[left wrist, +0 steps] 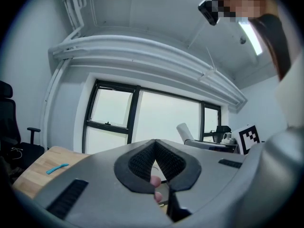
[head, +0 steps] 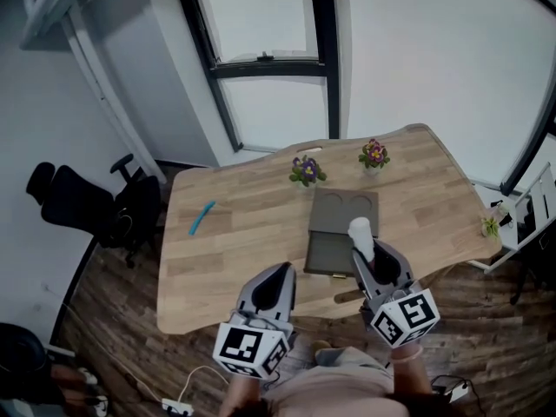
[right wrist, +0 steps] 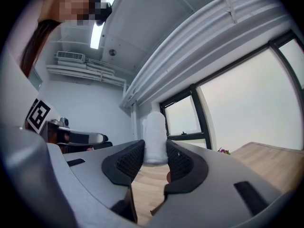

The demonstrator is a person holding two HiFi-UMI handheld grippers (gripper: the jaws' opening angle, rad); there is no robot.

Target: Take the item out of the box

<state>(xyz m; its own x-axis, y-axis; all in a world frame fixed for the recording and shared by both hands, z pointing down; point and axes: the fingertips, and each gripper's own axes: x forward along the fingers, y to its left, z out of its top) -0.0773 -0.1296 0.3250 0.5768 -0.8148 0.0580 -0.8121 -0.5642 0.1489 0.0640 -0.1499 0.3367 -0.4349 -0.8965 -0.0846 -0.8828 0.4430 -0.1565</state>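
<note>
On the pale wooden desk [head: 226, 250], the dark grey open box [head: 334, 252] sits right and near. Above it my right gripper [right wrist: 155, 156] has its fingers pinching the white cylindrical item [right wrist: 155, 132] by its low end, so I judge it could tip free. The left gripper [left wrist: 153, 164] has its fingers pressed together, empty.

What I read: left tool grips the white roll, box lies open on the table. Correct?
No: the right tool grips the white roll, per the right gripper view; the left tool is empty. The box lies open on the table.
</note>
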